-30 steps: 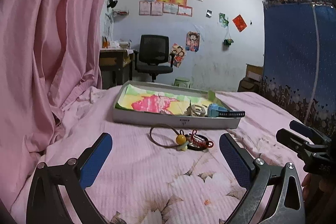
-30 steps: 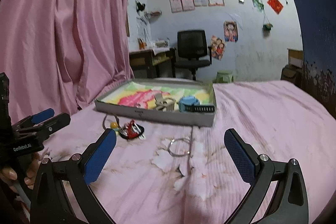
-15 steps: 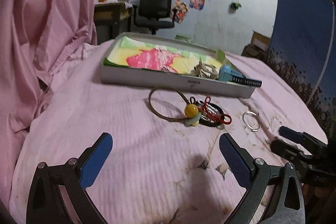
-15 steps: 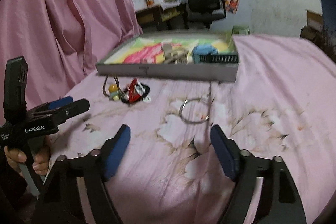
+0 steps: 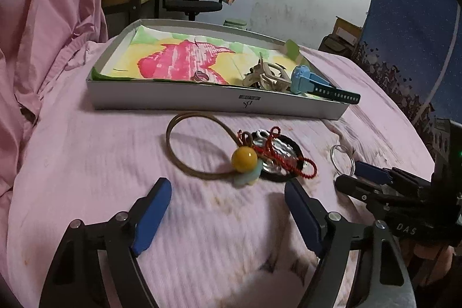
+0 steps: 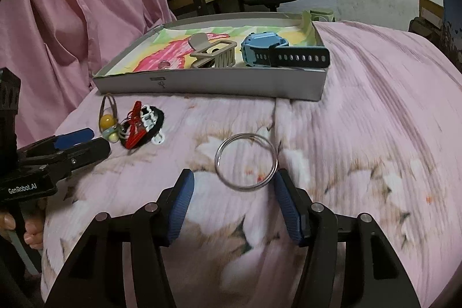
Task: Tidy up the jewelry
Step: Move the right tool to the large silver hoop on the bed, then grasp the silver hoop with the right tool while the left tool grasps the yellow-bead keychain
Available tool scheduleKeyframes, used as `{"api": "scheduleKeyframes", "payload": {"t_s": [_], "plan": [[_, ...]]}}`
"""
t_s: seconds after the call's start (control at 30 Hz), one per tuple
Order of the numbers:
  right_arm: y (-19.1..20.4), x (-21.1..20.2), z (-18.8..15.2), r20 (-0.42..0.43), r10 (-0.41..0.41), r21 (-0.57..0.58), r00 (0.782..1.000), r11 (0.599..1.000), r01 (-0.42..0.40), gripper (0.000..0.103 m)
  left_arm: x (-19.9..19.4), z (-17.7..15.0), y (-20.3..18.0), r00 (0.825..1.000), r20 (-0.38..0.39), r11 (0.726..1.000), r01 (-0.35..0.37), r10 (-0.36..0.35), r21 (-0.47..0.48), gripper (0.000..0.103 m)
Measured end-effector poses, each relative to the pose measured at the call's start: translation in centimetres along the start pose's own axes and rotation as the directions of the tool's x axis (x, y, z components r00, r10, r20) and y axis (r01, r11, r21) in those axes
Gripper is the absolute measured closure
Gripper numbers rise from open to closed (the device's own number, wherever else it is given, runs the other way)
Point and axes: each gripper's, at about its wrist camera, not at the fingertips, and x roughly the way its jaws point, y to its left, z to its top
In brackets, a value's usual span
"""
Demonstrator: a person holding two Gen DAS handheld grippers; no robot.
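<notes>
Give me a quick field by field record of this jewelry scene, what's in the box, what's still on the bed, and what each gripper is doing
surface: pink floral bedsheet
box: holds blue watch, beige hair claw
on bed, clustered: brown cord loop with yellow bead, red cord, black disc
on bed, apart: silver ring
left gripper: open, facing bead cluster
right gripper: open, fingers flanking silver ring
</notes>
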Motion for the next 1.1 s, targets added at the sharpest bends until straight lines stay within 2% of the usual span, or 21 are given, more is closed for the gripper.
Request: {"api": "scheduleKeyframes", "payload": {"t_s": [0.4,0.5,0.87,1.03,1.1], "plan": [[0.0,1.3,1.4,0.003,0.026,0.004,1.0,1.0,-0.026,0.05,1.2,1.2,1.2,0.999,-0.002,0.995,0.052,-0.052,-0.088,0.036],[0.1,1.6,1.6,0.002,0.036,0.006,0.999,0.999,-0.036,0.054,1.4,1.3,1.4,0.998,-0.002,0.993,0.055,-0.056,-0.104,0.041],[0.8,1.6,1.0,0.0,0.027,-0.009,1.0,1.0,-0.027,0.055,2.0,1.2,2.5,0.996,0.011,0.981,0.086,-0.085,-0.172,0.064],[1.0,1.7,1.0,-0.004,0.023,-0.01,1.0,1.0,-0.023,0.055,2.2,1.1,3.2,0.996,0.011,0.973,0.087,-0.086,-0.212,0.083],[1.0,1.6,0.9,-0.004,0.023,-0.009,1.0,1.0,-0.023,0.056,2.2,1.0,3.4,0.995,0.019,0.97,0.1,-0.098,-0.223,0.083]]}}
